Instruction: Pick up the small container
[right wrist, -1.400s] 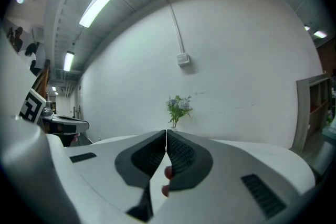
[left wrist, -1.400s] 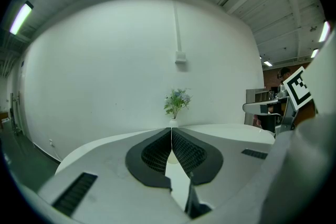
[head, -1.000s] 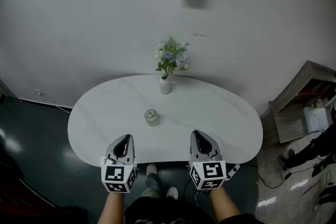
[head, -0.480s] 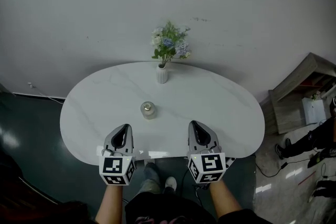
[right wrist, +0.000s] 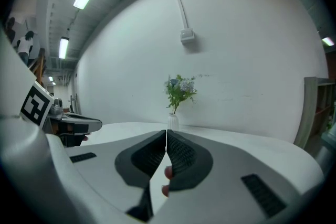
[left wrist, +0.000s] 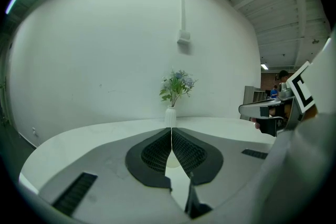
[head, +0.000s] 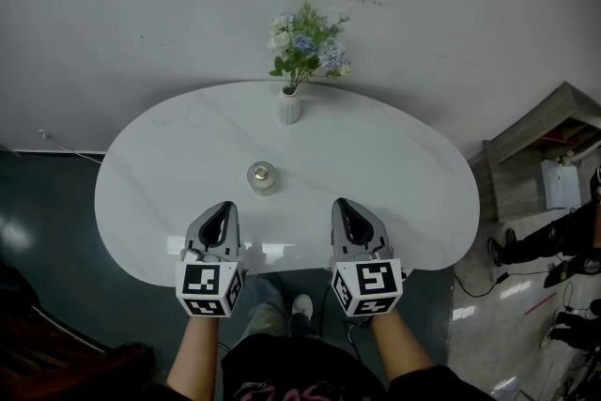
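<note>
Left gripper (head: 223, 209) and right gripper (head: 341, 206) were closed, empty; unopened, the left could have toppled the small container (head: 262, 176) at its one o'clock.

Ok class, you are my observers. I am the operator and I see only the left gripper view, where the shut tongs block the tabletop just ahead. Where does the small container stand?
Observer: In the head view, the small round pale-topped container stands on the white oval marble-veined table, just ahead of the left tongs and slightly to their right.
Operator: Do the tips touch it?
Observer: No, a strip of bare tabletop shows between them.
Operator: And the right tongs?
Observer: Their own view shows them shut with nothing between them, and they are farther from the container than the left ones.
</note>
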`<action>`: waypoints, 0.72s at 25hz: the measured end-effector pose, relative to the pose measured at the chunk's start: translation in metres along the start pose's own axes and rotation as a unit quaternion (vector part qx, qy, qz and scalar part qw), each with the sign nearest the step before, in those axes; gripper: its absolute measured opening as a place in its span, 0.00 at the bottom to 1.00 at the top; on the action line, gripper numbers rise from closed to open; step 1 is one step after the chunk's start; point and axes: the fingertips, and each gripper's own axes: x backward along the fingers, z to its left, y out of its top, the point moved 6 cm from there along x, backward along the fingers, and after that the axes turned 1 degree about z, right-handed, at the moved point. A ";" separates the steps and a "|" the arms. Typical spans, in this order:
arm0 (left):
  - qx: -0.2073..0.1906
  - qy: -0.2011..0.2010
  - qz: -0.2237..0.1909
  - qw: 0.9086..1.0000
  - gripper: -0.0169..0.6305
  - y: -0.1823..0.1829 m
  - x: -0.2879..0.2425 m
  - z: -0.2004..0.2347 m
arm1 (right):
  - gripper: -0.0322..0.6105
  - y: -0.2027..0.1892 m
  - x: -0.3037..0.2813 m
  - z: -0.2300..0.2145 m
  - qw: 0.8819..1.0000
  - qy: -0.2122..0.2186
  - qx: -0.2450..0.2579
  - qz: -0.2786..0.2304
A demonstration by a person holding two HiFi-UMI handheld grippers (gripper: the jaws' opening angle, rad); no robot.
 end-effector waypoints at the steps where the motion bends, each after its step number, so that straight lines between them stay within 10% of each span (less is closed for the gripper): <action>1: 0.001 -0.001 0.002 1.000 0.05 -0.002 -0.003 0.000 | 0.15 -0.002 -0.002 0.000 1.000 0.000 0.000 0.003; 18: 0.019 -0.011 0.029 0.999 0.05 -0.030 -0.039 0.011 | 0.15 -0.026 -0.037 0.001 0.999 0.004 -0.007 0.032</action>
